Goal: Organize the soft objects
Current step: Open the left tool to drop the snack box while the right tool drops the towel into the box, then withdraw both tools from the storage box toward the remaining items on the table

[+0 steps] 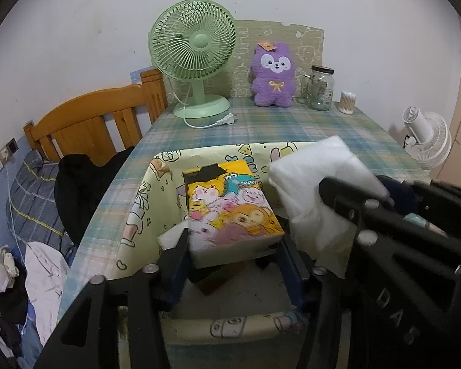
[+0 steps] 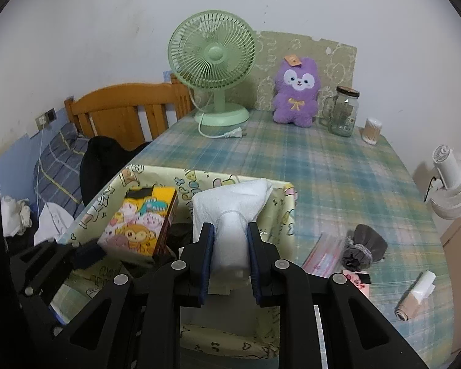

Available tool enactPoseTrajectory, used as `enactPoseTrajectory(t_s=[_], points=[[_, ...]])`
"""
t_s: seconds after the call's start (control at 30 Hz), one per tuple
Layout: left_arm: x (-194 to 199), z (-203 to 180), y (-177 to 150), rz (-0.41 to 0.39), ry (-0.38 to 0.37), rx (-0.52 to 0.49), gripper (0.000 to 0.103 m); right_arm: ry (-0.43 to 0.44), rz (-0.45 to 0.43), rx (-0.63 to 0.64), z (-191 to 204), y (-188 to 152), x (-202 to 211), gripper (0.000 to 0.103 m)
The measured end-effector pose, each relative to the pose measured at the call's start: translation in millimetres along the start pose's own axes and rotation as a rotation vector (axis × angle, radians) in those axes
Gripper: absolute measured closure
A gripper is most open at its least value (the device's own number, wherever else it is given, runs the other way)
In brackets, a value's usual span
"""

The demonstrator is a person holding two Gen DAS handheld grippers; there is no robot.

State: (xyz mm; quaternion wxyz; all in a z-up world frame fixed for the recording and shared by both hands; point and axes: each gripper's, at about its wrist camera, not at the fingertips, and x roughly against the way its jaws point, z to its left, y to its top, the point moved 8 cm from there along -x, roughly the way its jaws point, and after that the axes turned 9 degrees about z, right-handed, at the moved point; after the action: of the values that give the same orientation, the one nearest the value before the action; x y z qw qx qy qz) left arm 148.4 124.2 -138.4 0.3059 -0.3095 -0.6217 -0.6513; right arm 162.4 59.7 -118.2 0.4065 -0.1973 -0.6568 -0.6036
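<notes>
A cartoon-print fabric bin (image 1: 138, 206) (image 2: 279, 215) stands on the plaid table. My left gripper (image 1: 235, 243) is shut on a yellow cartoon tissue pack (image 1: 230, 206) and holds it inside the bin; the pack also shows in the right wrist view (image 2: 138, 221). My right gripper (image 2: 230, 240) is shut on a white soft pack (image 2: 230, 206) over the bin's right side; this pack also shows in the left wrist view (image 1: 310, 178). A purple plush toy (image 1: 273, 73) (image 2: 296, 92) sits upright at the table's back.
A green fan (image 1: 193, 52) (image 2: 213, 58), a glass jar (image 2: 341, 110) and a cotton-swab tub (image 2: 371, 130) stand at the back. Grey rolled socks (image 2: 364, 246), a pink packet (image 2: 322, 255) and a small roll (image 2: 415, 295) lie right of the bin. A bed (image 1: 30, 203) lies left; a white fan (image 2: 451, 181) is clipped at the right.
</notes>
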Motion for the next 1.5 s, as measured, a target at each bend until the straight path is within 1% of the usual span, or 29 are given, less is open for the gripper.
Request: enactPoseTrajectory(t_s=[0.1,0.17,0.2,0.27,0.3,0.33,0.37,0.4,0.43,0.47,0.53,0.73,0.9,1.03,1.17,1.5], points=[[-1.6,6.6,3.0,-0.008,0.02,0.01,0.038,0.008,0.015,0.009,4.7,-1.3,-6.4,0.079],[-2.5,8.1,3.8,-0.011,0.024,0.008,0.031,0.018,0.023,0.009,6.5,-1.3,-9.8,0.079],[-3.0,8.8,4.0,-0.01,0.026,0.01,0.029,0.019,0.024,0.007,6.5,-0.9,-10.9,0.079],[-3.4,8.6,4.4,-0.01,0.021,0.008,0.022,0.018,0.023,0.008,6.0,0.0,-12.4,0.067],[-3.4,8.2,4.7,-0.011,0.015,0.009,0.019,0.014,0.021,0.007,5.2,0.4,-12.7,0.064],[-3.1,7.8,5.2,-0.012,0.007,0.009,0.017,0.023,0.019,0.004,4.7,0.5,-12.9,0.055],[-2.4,7.4,5.3,-0.014,0.001,0.009,0.015,0.032,0.02,-0.003,3.7,0.7,-13.1,0.045],[-1.2,6.7,5.6,-0.018,-0.003,0.009,0.015,0.035,0.021,-0.011,2.2,1.1,-13.0,0.04],[0.1,5.7,5.9,-0.022,-0.006,0.008,0.013,0.035,0.02,-0.017,0.7,1.6,-12.6,0.032],[1.5,4.7,6.2,-0.027,-0.009,0.007,0.011,0.034,0.015,-0.022,-0.5,2.1,-11.6,0.029],[3.5,3.5,7.3,-0.033,-0.013,0.006,0.008,0.034,0.006,-0.027,-1.1,2.9,-9.5,0.025],[10.9,-1.2,8.0,-0.044,-0.017,0.007,0.006,0.018,-0.006,-0.037,-5.3,4.0,-1.7,0.017],[20.5,-5.5,10.8,-0.066,0.003,0.001,0.005,0.022,-0.019,-0.058,-9.9,3.4,6.8,0.015],[29.4,-10.4,13.8,-0.089,0.008,-0.004,0.005,0.014,-0.038,-0.069,-15.1,4.1,16.7,0.01],[38.9,-16.8,14.8,-0.108,0.005,-0.008,0.004,0.003,-0.061,-0.074,-20.3,4.3,29.1,0.007],[64.3,-34.0,20.1,-0.157,0.01,-0.02,0.003,-0.027,-0.116,-0.088,-35.1,5.0,59.9,0.005]])
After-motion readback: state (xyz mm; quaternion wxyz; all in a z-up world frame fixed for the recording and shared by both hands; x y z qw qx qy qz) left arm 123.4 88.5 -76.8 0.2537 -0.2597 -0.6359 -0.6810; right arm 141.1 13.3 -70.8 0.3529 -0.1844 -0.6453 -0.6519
